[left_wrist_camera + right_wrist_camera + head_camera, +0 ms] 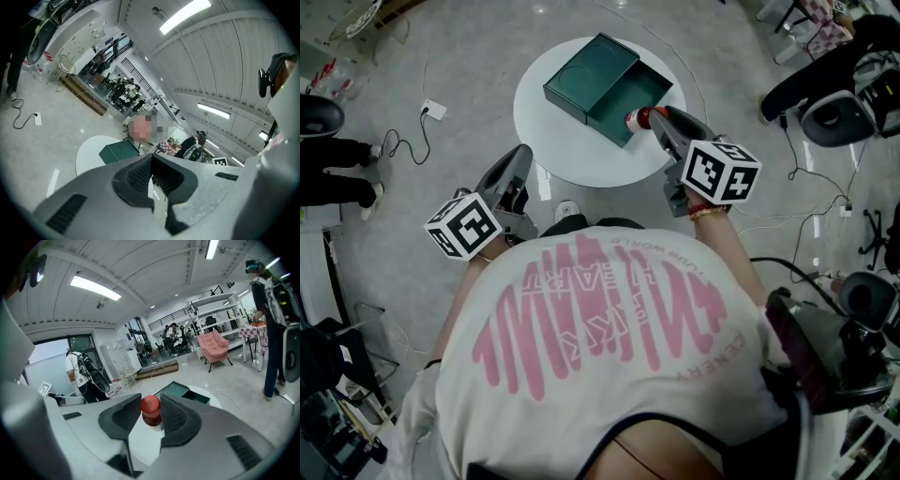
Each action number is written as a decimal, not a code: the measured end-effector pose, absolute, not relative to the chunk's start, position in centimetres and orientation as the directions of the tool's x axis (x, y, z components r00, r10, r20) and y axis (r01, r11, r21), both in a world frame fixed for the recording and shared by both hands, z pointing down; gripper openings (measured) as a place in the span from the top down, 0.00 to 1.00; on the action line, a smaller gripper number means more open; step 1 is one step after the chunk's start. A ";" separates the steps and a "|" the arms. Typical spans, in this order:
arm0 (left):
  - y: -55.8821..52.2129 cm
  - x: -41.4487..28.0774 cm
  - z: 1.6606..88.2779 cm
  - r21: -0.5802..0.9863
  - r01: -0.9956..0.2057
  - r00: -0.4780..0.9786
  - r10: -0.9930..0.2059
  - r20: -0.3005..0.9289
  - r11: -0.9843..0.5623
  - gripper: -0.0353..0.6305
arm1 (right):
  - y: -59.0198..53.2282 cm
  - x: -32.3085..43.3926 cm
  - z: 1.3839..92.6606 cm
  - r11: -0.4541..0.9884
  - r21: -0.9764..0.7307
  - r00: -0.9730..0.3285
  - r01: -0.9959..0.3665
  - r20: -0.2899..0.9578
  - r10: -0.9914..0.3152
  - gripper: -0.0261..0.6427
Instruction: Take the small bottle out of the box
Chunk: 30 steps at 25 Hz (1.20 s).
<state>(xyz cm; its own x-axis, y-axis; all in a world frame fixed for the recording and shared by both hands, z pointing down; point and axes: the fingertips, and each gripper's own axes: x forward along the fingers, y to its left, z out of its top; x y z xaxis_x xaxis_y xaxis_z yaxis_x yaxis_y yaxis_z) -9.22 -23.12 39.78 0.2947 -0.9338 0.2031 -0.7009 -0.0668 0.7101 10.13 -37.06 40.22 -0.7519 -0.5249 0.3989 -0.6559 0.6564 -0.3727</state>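
Small bottle — my right gripper is pinching its red cap, just beside the box.
Likely light, stiff, slick; left gripper is idling, jaws together.

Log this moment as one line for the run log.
right tool: shut on bottle | bottle: held near open box | left tool: shut, empty, beside table
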 end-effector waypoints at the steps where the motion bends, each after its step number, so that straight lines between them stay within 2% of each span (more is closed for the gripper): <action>1: -23.0 -8.7 39.9 0.709 -0.701 0.296 -0.933 0.202 -0.069 0.94 | -36.8 10.7 40.3 0.657 -0.373 -0.752 -0.656 0.398 -0.525 0.78; 14: -19.1 -2.2 39.4 0.698 -0.712 0.316 -0.924 0.216 -0.080 0.94 | -32.1 17.3 38.7 0.674 -0.364 -0.764 -0.643 0.360 -0.536 0.78; 19: -17.6 -0.4 39.9 0.687 -0.725 0.307 -0.916 0.258 -0.049 0.94 | -30.8 19.6 38.9 0.668 -0.389 -0.773 -0.634 0.355 -0.526 0.78; 30: -15.4 -0.6 40.5 0.662 -0.749 0.297 -0.910 0.290 -0.033 0.94 | -28.9 21.0 38.3 0.651 -0.417 -0.772 -0.634 0.301 -0.559 0.78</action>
